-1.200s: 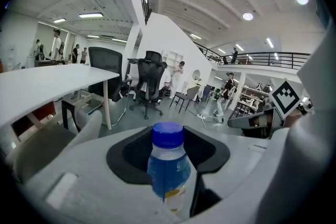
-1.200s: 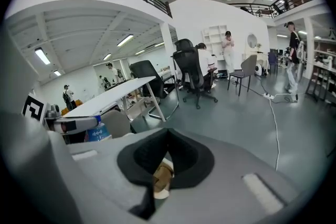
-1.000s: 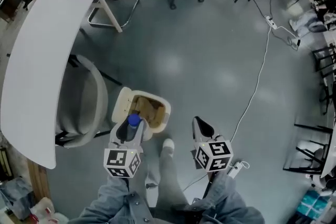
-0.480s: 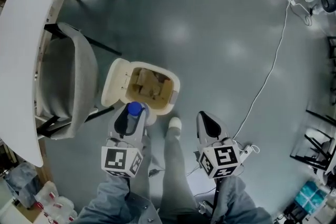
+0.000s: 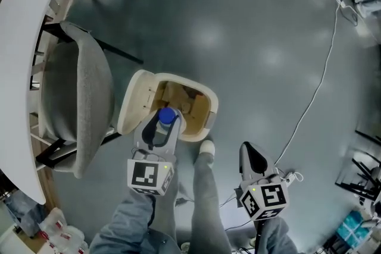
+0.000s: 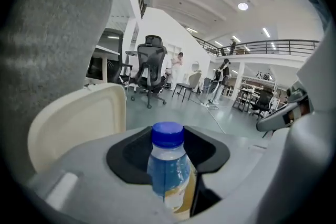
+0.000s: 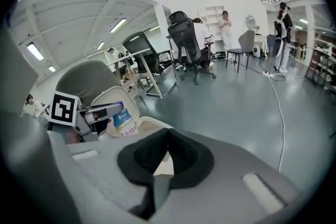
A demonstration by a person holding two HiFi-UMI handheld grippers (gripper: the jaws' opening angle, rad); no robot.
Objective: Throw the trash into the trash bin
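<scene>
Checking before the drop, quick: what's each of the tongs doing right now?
Left tongs: closed on the bottle.
Right tongs: closed, nothing between them.

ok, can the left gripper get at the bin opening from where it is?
Probably yes. The lid is flipped open, and the left gripper, shut on the bottle, hangs at the bin's near rim with nothing in between.

Bottle (image 5: 166, 121), in left gripper (image 5: 156, 129), over near edge of trash bin (image 5: 210, 106). Chair (image 5: 89, 92) left of bin; table (image 5: 24, 15) farther left. Right gripper (image 5: 253, 156) near-right of bin; cable (image 5: 324, 71) far right
</scene>
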